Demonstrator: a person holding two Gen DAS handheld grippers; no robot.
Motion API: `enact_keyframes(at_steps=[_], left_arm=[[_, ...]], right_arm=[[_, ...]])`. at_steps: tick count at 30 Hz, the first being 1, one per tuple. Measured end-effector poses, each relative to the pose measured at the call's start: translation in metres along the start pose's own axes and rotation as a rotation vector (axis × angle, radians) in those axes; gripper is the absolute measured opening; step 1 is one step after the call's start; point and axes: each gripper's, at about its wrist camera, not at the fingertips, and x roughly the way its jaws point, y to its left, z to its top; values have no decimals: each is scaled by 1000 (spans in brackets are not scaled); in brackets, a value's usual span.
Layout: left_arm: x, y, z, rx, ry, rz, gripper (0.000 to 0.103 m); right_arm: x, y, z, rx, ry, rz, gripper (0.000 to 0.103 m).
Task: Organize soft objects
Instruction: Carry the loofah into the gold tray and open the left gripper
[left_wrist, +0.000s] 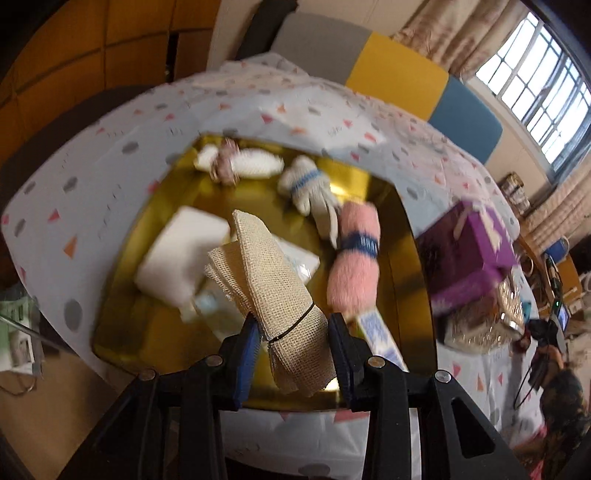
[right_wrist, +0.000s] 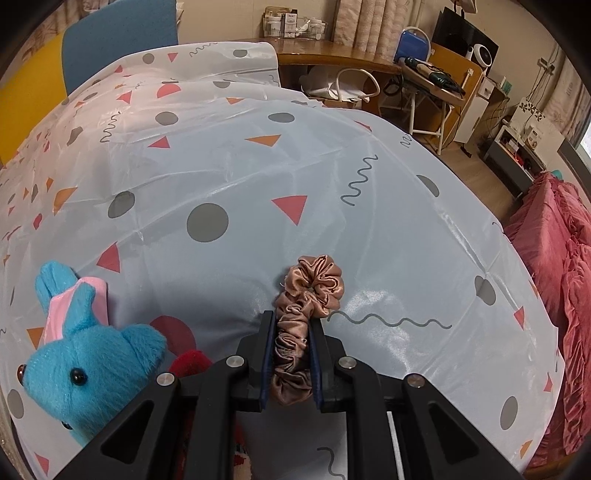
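The left gripper (left_wrist: 291, 328) pinches a tied mesh roll (left_wrist: 273, 288) — jaws partly parted around it — above the gold tray (left_wrist: 406, 258). The right gripper (right_wrist: 291, 334) is clamped nearly closed on a satin scrunchie (right_wrist: 306, 306) over the tablecloth (right_wrist: 258, 166), beside a blue plush (right_wrist: 81, 362).

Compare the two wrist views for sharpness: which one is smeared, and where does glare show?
Left wrist view: motion blur smears the gold tray, pink fluffy roll and purple box, while the gripped mesh cloth bundle stays fairly crisp; the window is blown out. Right wrist view: sharp throughout, the scrunchie and blue plush clear, with soft sheen on the tablecloth; both show fisheye bending.
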Motion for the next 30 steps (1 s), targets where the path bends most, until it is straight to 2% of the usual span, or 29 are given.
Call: enact_keyframes(at_steps=[5,8,13,24,28,30], left_arm=[[21,-11,-8,33,47,4,41],[25,-16,-9,57,43,30,51],[20,-15,-7,70,23,56,53],[-15,-39,4,127,-114,107,60],[-26,-50,5,158,-160,137,67],[-31,-55,5,178,-184,148,68]], right_arm=[[-1,1,-1,-7,1,-4,15],[-1,1,-1,-4,3,-3,15],[-1,1,0,-2,4,-1,15],[-1,-1,1,12,4,3,15],[-1,-3,1,22,6,12,15],[-1,-3,2,21,6,12,15]])
